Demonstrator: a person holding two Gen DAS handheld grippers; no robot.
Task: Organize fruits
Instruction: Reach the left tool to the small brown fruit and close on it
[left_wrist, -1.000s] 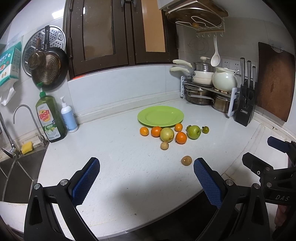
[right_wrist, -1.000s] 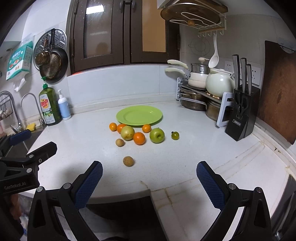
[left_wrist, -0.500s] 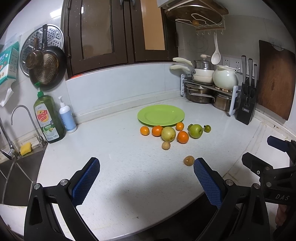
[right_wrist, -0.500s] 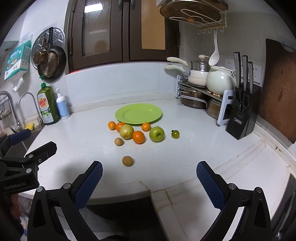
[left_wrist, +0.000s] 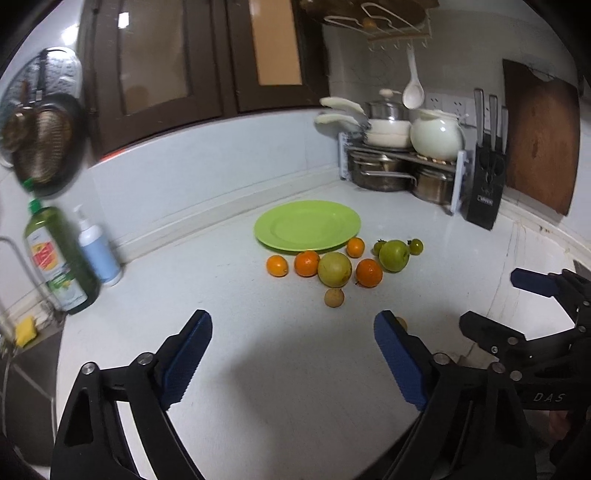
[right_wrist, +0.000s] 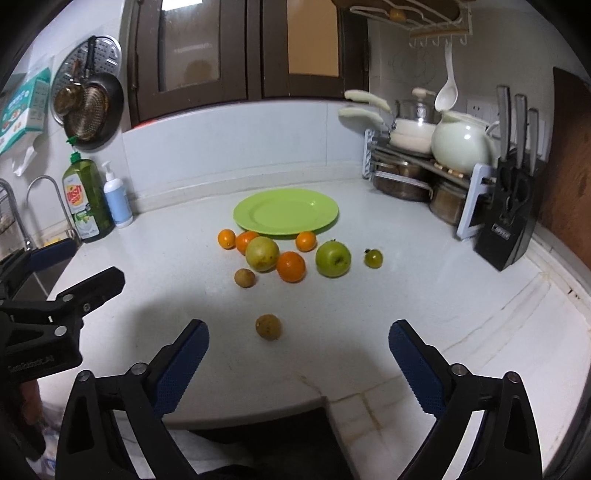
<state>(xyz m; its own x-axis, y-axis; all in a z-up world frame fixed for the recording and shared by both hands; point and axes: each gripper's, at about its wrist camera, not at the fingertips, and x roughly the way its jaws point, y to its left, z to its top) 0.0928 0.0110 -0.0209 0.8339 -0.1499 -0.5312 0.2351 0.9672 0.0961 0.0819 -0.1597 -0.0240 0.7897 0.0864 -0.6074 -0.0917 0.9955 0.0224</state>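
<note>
In the left wrist view, the small brown round fruit (left_wrist: 402, 323) nearest the front edge of the white tabletop (left_wrist: 258, 350) is almost wholly hidden behind the left gripper's right blue fingertip pad (left_wrist: 397, 360); the right wrist view shows it whole (right_wrist: 268, 326). A small green fruit (left_wrist: 379, 246) behind the green apple (left_wrist: 394, 255) is partly covered, and what kind it is cannot be told. The green dish-soap bottle (left_wrist: 59, 258) at the left edge is blurred, its label unreadable.

The left gripper (left_wrist: 293, 356) hovers over the tabletop near its front edge, jaws spread wide and holding nothing. The right gripper (right_wrist: 298, 363) hangs above the front edge, likewise spread wide and empty, the brown fruit lying just ahead between its pads and nearer the left one. Each gripper shows at the side of the other's view.

The round light-green plate (right_wrist: 286, 212) sits bare toward the back wall. Just in front of it lie four small oranges, one (right_wrist: 291, 266) nearest the front, a yellow-green pear-like fruit (right_wrist: 262, 253), the green apple (right_wrist: 332, 258), a small green tomato (right_wrist: 373, 257) and a second brown fruit (right_wrist: 245, 277), all on the tabletop.
</note>
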